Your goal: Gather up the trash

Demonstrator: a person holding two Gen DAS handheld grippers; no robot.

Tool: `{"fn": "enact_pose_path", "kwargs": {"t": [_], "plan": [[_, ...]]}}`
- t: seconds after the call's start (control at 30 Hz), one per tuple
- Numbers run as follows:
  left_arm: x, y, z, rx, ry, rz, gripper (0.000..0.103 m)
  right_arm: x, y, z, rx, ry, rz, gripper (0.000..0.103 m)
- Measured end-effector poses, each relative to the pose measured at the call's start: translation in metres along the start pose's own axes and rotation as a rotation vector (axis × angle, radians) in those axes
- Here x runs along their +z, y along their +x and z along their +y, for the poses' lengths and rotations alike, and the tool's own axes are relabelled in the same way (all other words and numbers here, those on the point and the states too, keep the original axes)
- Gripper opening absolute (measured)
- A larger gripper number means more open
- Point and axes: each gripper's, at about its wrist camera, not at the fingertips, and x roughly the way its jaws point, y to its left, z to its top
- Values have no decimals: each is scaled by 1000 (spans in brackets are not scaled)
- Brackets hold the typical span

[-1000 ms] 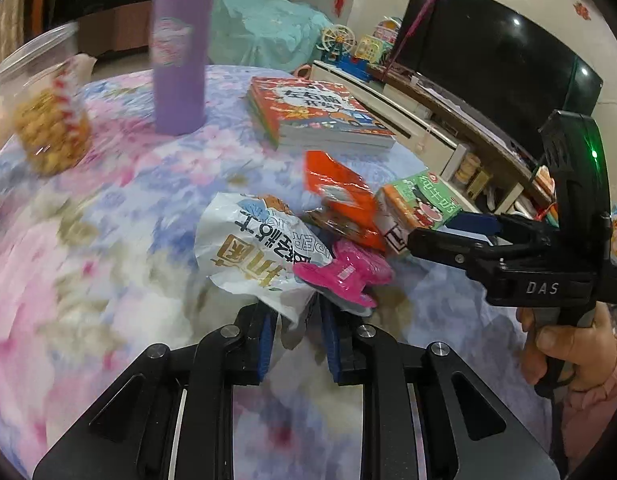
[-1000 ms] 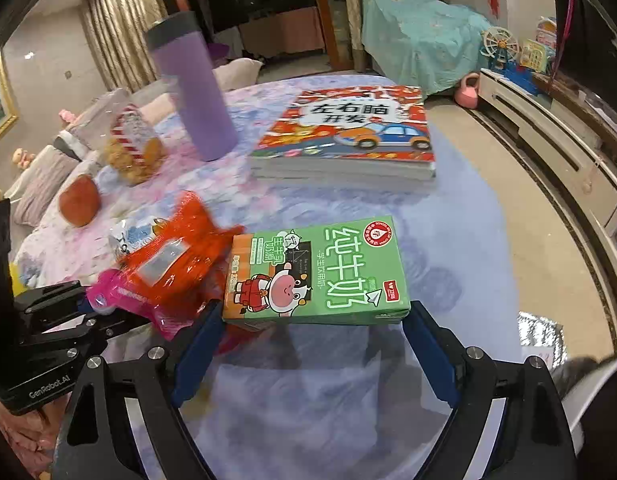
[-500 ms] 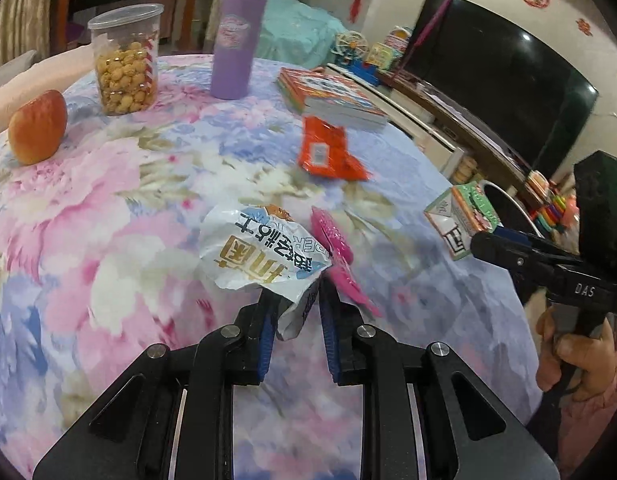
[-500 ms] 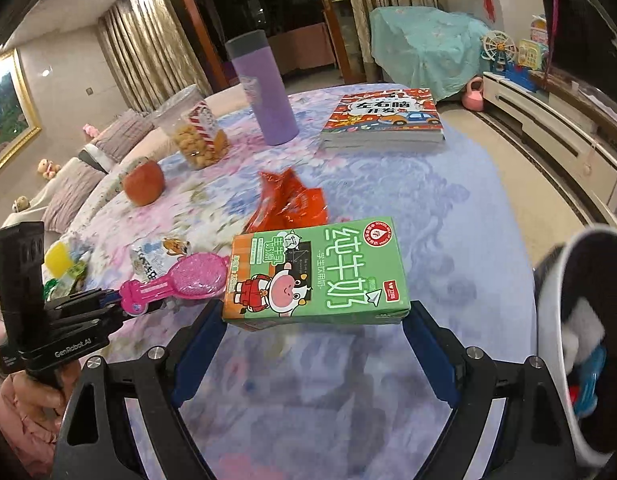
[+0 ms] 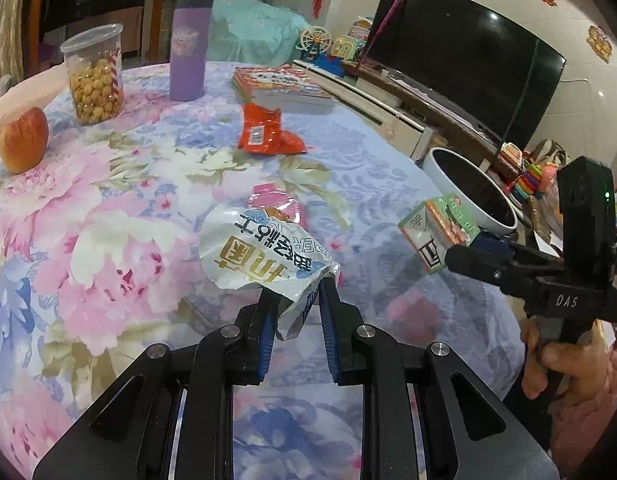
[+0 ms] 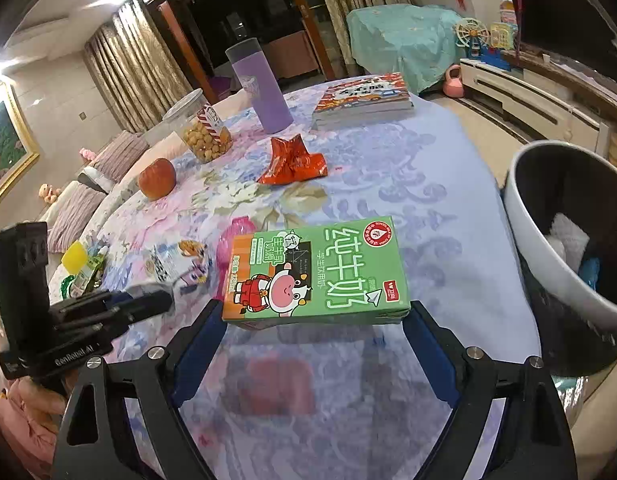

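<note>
Floral-cloth worktop (image 5: pixel 108 208), living rm w/ TV behind. L→R: left claw (image 5: pixel 294 304) is nearly closed, pinching the crinkled white snack wrapper (image 5: pixel 264 252) by its bottom edge; film is light, floppy, slick, so an edge pinch suits it. Pink wrapper (image 5: pixel 274 202) prob. lies loose behind it, hard to tell. Red wrapper (image 5: pixel 268 134) sits mid-worktop, apart. Right claw (image 6: pixel 314 314) stands wide, clamping the green milk carton (image 6: pixel 320 272) end to end; stiff but crushable. Bin (image 6: pixel 524 216) is just beside.
</note>
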Motion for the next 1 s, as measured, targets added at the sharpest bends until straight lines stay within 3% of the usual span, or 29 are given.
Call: {"fn": "enact_pose_path", "kwargs": {"t": [0.3, 1.0], "plan": [[-1, 6, -35, -40, 49, 13, 20, -15, -25, -10, -18, 20, -34, 90], [22, 34, -96, -130, 138, 31, 20, -14, -71, -64, -101, 89, -102, 90]]}}
